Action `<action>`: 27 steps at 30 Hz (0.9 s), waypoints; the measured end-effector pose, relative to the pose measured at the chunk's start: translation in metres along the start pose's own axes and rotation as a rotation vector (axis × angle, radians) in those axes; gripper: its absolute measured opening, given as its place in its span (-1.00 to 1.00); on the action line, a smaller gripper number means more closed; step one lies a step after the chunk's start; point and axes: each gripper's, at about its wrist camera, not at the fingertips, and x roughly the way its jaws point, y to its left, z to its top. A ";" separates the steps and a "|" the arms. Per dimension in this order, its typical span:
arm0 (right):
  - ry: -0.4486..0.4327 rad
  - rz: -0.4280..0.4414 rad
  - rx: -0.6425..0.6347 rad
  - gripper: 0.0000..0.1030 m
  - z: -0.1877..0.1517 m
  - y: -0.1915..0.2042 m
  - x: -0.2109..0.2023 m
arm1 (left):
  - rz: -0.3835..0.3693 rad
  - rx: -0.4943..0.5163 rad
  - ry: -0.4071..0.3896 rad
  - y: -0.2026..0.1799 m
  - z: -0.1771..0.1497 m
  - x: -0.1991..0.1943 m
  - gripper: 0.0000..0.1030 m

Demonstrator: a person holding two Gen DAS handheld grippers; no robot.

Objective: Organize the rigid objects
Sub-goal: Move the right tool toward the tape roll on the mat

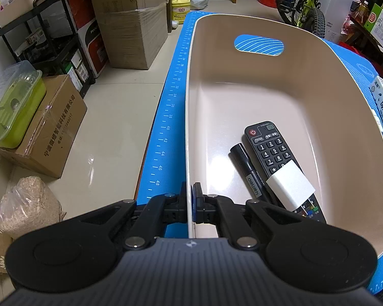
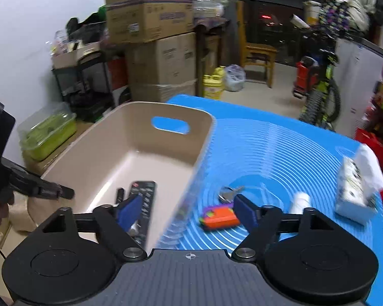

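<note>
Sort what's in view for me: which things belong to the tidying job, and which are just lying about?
Job:
- beige plastic bin, left gripper clamped on its rim
- black remote control, black marker pen, white block, inside the bin
- orange toy, metal keys, white tube, on the blue mat
- open right gripper

Lying about:
- tissue pack
- cardboard boxes
- bicycle

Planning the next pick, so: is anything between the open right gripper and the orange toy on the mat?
Nothing visible blocks it. The right gripper is open and empty, and the orange toy lies uncovered on the blue mat just ahead, beside the bin; keys lie beyond it.
</note>
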 end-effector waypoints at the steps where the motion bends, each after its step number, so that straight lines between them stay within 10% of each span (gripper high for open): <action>1: 0.010 -0.009 0.011 0.79 -0.005 -0.007 -0.003 | 0.000 0.000 0.000 0.000 0.000 0.000 -0.93; 15: 0.202 -0.188 0.137 0.95 -0.073 -0.086 0.001 | -0.007 0.003 -0.002 0.000 0.000 0.000 -0.93; 27: 0.355 -0.177 0.176 0.95 -0.107 -0.105 0.039 | -0.004 0.005 -0.003 0.000 -0.001 0.000 -0.93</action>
